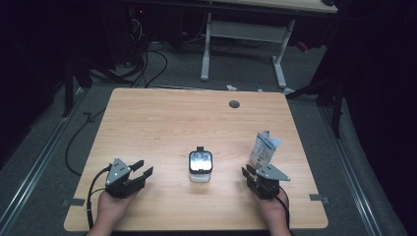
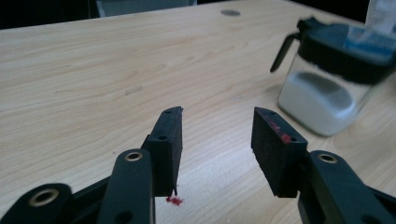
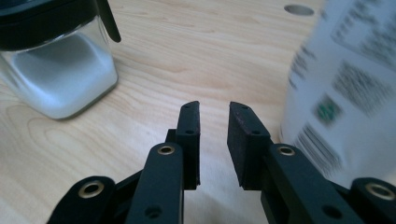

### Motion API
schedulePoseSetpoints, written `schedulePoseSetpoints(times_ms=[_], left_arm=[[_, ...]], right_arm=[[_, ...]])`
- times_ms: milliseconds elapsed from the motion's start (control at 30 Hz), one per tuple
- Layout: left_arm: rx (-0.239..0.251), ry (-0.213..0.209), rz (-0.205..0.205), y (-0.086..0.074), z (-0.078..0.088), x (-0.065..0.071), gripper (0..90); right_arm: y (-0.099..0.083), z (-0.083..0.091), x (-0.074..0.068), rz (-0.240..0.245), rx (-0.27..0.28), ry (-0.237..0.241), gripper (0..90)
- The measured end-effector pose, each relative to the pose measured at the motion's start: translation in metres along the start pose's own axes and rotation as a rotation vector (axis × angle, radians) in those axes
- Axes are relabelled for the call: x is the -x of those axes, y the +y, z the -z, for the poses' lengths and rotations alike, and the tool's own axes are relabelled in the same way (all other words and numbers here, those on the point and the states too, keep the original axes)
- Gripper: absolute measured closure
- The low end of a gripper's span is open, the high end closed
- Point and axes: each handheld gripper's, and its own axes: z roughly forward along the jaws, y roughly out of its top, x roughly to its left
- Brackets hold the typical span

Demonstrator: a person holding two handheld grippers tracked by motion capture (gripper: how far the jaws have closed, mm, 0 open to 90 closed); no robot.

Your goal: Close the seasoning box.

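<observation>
Counting: one jar [image 1: 200,166] | one pouch [image 1: 264,149] | two tongs, left tongs [image 1: 141,169], right tongs [image 1: 248,172], spread, empty

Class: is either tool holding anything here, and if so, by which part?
Nothing is held. The left tool and right tool both stand open over the bare table.

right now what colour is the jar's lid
Black, on the jar; clearest in the left gripper view.

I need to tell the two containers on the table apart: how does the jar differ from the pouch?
The jar is clear-walled with a black lid and white powder inside; the pouch is opaque white with printed labels. The jar stands mid-table between the grippers; the pouch stands by the right gripper. Both stand upright, ungripped.
</observation>
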Motion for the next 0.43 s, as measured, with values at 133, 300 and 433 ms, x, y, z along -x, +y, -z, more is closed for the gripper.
schedulePoseSetpoints(times_ms=[133, 300, 433], left_arm=[[-0.026, -0.005, 0.032, -0.0039, -0.0062, -0.0012, 53.0], [-0.041, 0.012, 0.018, -0.0051, -0.0081, -0.0005, 52.4], [-0.049, 0.006, 0.026, -0.0053, -0.0097, -0.0038, 52.1]], right_arm=[[-0.0048, 0.0041, 0.0027, -0.006, 0.004, 0.011, 71.8], [-0.0028, 0.0029, 0.0033, -0.009, 0.014, 0.022, 71.3], [-0.0032, 0.0015, 0.002, -0.003, 0.009, 0.024, 71.0]])
